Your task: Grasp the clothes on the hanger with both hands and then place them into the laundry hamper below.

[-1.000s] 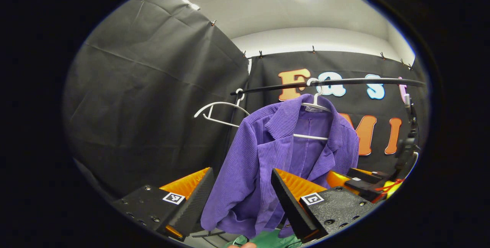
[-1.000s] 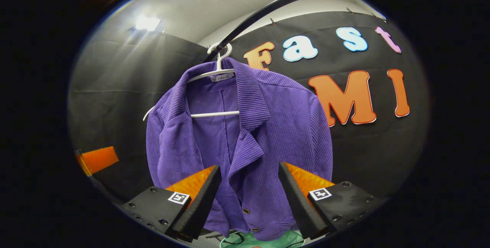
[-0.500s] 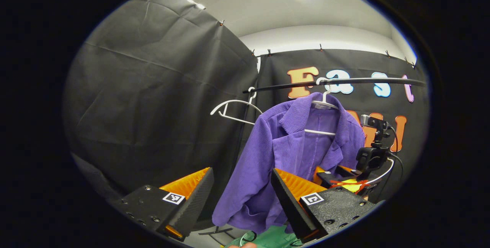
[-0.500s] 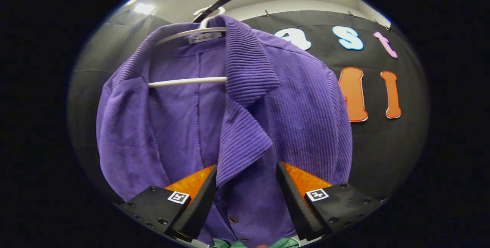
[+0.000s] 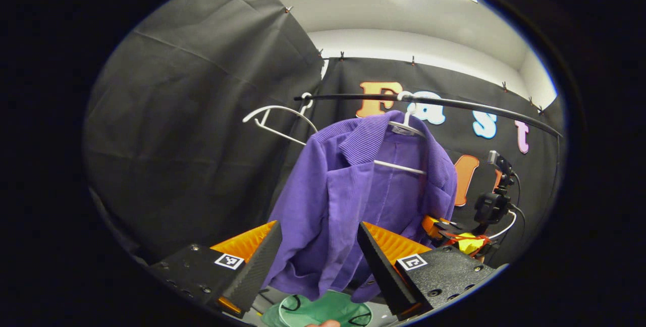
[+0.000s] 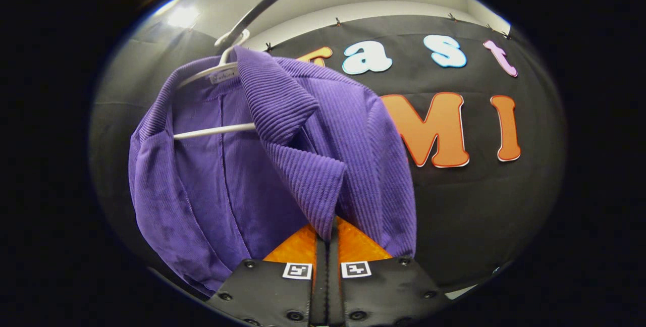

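Observation:
A purple corduroy jacket hangs on a white hanger from a black rail. In the right gripper view, my right gripper is shut on the jacket's front lapel edge, fingers pressed together with cloth between them. In the left gripper view, my left gripper is open, its fingers either side of the jacket's lower left front, a little short of the cloth. The right gripper also appears there at the jacket's far edge. A green hamper sits below the jacket.
An empty white hanger hangs on the rail left of the jacket. Black cloth walls close the booth at left and behind. A small camera on a mount with cables rides on the right gripper.
The right gripper closed on the jacket's lapel, which had been between its open fingers. The left gripper came closer to the jacket's lower front and stayed open.

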`<state>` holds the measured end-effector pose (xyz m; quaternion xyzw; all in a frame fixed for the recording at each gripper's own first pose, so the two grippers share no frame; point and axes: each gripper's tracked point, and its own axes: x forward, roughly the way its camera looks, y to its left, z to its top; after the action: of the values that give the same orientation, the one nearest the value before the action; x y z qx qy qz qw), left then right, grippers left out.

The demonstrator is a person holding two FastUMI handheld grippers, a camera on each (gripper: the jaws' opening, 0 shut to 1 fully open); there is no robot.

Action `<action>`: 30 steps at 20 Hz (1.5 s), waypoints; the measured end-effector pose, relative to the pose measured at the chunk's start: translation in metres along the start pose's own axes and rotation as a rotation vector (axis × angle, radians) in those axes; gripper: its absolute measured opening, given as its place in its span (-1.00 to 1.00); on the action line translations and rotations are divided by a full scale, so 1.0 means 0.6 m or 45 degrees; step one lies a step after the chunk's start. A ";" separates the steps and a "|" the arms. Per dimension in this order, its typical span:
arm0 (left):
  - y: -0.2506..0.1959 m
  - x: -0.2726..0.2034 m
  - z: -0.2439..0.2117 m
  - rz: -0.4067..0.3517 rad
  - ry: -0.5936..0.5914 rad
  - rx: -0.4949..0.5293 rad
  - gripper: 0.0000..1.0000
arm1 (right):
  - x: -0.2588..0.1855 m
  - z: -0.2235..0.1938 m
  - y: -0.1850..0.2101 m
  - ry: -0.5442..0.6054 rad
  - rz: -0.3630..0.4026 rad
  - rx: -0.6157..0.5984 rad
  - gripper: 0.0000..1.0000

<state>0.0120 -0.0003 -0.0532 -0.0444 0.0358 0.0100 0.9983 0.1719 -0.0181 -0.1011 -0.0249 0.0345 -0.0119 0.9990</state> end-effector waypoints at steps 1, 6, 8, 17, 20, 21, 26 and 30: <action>-0.017 0.017 -0.009 -0.035 0.017 -0.035 0.83 | -0.018 0.017 -0.005 -0.027 0.008 -0.016 -0.95; -0.054 0.099 -0.029 -0.052 -0.006 -0.038 0.90 | -0.100 0.103 -0.017 -0.131 0.050 -0.044 -0.84; -0.053 0.141 -0.035 -0.008 -0.042 0.032 0.91 | -0.121 0.128 -0.017 -0.164 0.070 -0.049 -0.84; -0.054 0.259 -0.106 0.090 -0.030 0.259 0.90 | -0.181 0.166 -0.018 -0.219 0.128 -0.035 -0.84; -0.041 0.269 -0.093 0.051 -0.074 0.290 0.75 | -0.178 0.162 -0.019 -0.217 0.125 -0.039 -0.84; -0.037 0.264 -0.083 0.029 -0.083 0.299 0.35 | -0.177 0.159 -0.019 -0.214 0.123 -0.040 -0.84; 0.001 0.197 -0.006 0.050 -0.164 0.312 -0.84 | -0.166 0.157 -0.023 -0.224 0.087 -0.042 -0.84; 0.041 0.131 0.105 0.147 -0.320 0.328 -0.82 | -0.173 0.174 -0.048 -0.269 0.007 -0.034 -0.85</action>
<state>0.0942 0.0310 0.0017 0.0873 -0.0856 0.0680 0.9902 0.0748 -0.0391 0.0114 -0.0393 -0.0709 -0.0061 0.9967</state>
